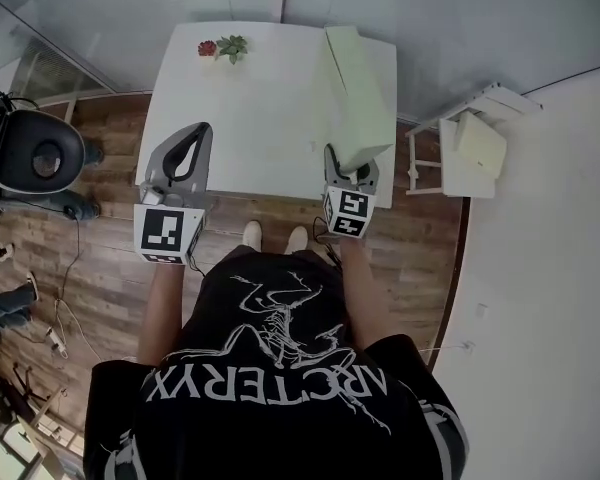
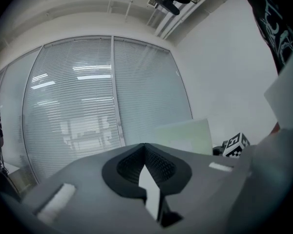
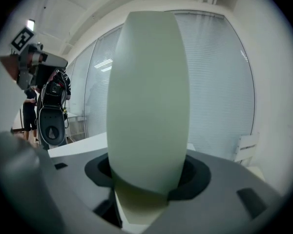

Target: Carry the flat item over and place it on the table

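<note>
A pale green flat board (image 1: pixel 358 93) stands up from my right gripper (image 1: pixel 351 176), whose jaws are shut on its lower edge; it leans over the right side of the white table (image 1: pixel 250 118). In the right gripper view the same board (image 3: pixel 149 96) fills the middle, rising from between the jaws. My left gripper (image 1: pixel 186 158) hovers at the table's near left edge, jaws together and holding nothing. In the left gripper view the left gripper (image 2: pixel 147 167) points upward at window blinds, with the board (image 2: pixel 185 136) visible off to the right.
A small red flower with green leaves (image 1: pixel 221 47) lies at the table's far edge. A white chair-like rack (image 1: pixel 470 148) stands right of the table. A black wheeled machine (image 1: pixel 35 153) sits on the wood floor at left. My feet (image 1: pixel 274 236) are at the table's near edge.
</note>
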`<action>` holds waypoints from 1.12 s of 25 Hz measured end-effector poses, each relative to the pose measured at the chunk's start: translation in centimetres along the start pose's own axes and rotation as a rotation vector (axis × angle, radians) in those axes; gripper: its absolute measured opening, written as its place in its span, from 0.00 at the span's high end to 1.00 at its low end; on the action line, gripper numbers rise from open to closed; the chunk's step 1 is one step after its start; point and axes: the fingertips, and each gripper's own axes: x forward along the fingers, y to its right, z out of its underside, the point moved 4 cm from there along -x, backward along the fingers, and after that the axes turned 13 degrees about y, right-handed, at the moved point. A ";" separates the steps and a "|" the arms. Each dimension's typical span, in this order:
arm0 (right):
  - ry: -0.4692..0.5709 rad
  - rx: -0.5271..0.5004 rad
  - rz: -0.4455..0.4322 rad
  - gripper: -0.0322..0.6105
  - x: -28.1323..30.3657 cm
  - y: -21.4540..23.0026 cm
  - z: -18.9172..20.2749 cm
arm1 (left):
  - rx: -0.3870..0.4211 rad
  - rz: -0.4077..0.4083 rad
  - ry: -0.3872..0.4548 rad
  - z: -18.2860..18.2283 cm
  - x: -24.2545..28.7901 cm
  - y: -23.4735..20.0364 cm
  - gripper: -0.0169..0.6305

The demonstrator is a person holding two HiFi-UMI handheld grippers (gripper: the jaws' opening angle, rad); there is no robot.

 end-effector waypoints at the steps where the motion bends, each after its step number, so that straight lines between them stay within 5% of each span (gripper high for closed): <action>1: -0.007 -0.007 0.000 0.54 0.3 -0.2 0.7 | -0.006 0.001 -0.006 0.0 -0.3 0.1 0.96; 14: -0.025 0.002 0.042 0.54 2.2 -0.1 6.2 | -0.043 -0.035 -0.105 0.7 -2.9 1.8 0.96; 28: -0.057 0.022 0.005 0.50 2.5 -0.4 7.2 | -0.019 -0.015 -0.060 0.7 -2.0 2.0 0.96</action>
